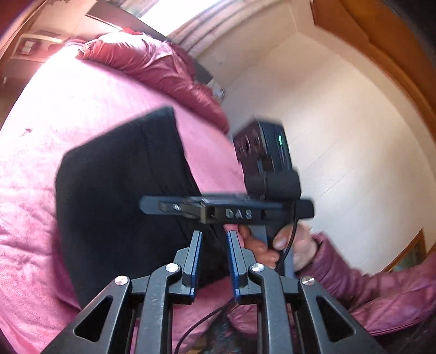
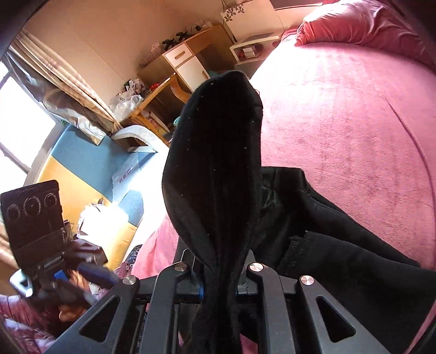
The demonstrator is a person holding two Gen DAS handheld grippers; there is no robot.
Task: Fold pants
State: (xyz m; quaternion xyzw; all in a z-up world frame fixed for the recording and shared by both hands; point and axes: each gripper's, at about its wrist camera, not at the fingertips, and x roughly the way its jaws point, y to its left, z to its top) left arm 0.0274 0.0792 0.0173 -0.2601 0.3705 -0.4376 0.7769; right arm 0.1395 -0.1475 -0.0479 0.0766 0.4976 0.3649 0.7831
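Note:
Black pants (image 1: pixel 122 196) lie on a pink bed cover (image 1: pixel 68 109). My left gripper (image 1: pixel 214 237) is open and empty, its fingers hovering over the pants' near right edge. My right gripper (image 2: pixel 218 275) is shut on a fold of the black pants (image 2: pixel 215 168), which stands up in front of the camera and hides the fingertips. The rest of the pants (image 2: pixel 340 258) trails to the right over the pink bed cover (image 2: pixel 340 109). The right gripper's body (image 1: pixel 226 212) shows in the left wrist view, held in a hand. The left gripper (image 2: pixel 54 283) shows blurred at lower left in the right wrist view.
A rumpled red quilt (image 1: pixel 152 65) lies at the bed's far end, also in the right wrist view (image 2: pixel 368 24). A cream wall (image 1: pixel 340 136) stands beside the bed. A wooden desk (image 2: pixel 185 60), chair (image 2: pixel 160 95), nightstand (image 2: pixel 250 46) and blue-yellow floor mat (image 2: pixel 81 163) lie left of the bed.

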